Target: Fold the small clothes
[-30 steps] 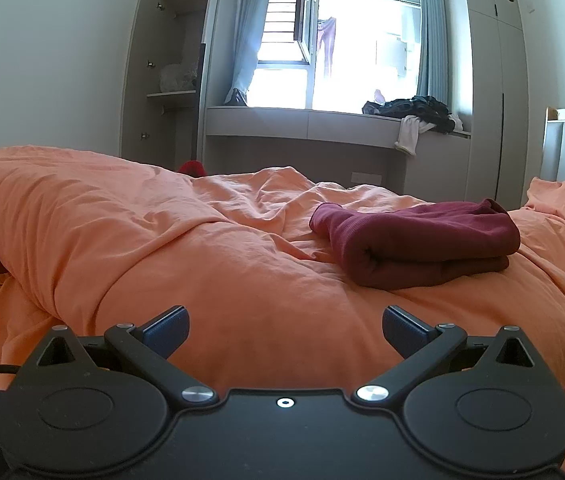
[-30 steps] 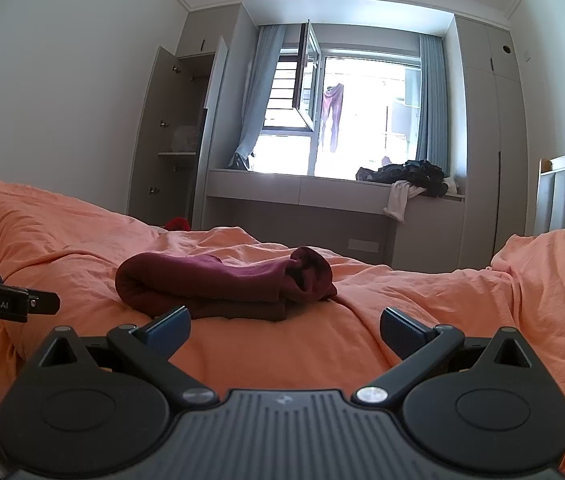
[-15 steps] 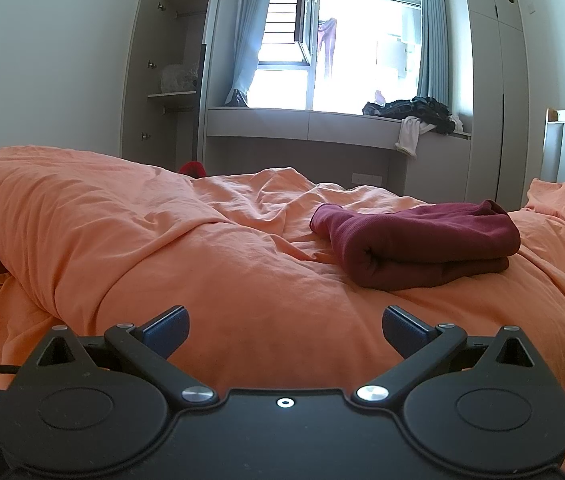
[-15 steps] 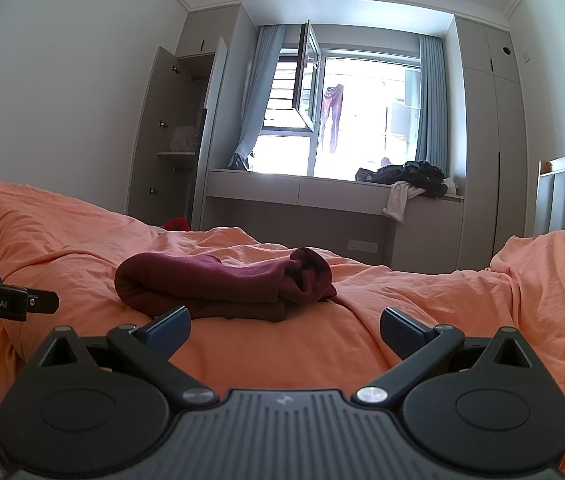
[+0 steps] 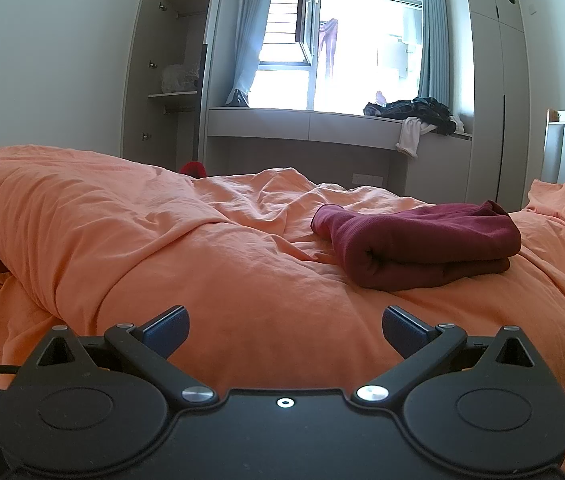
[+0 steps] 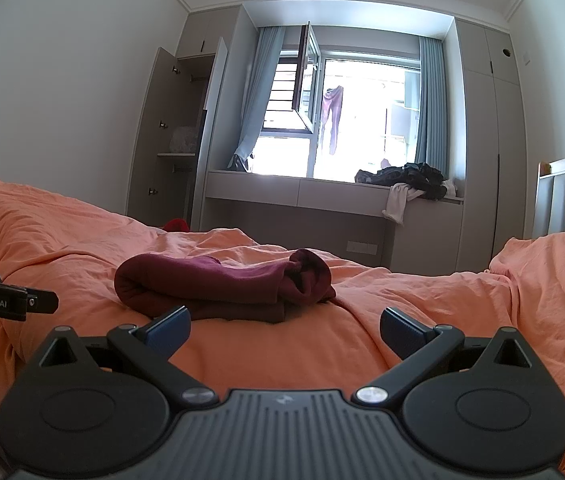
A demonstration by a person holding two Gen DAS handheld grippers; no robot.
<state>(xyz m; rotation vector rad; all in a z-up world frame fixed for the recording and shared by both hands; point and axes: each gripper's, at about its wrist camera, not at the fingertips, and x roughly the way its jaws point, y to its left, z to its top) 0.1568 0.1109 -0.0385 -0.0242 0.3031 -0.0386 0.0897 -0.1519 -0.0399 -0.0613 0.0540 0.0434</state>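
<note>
Maroon garment lies folded on orange duvet; fold appears done. Left gripper & right gripper near it, tongs apart, empty.

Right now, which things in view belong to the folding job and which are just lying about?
For the job:
- maroon garment, folded on the orange duvet
- left gripper and right gripper, both open, holding nothing

Lying about:
- dark clothes pile on the window ledge
- white cloth hanging over the ledge
- red item behind the bed
</note>
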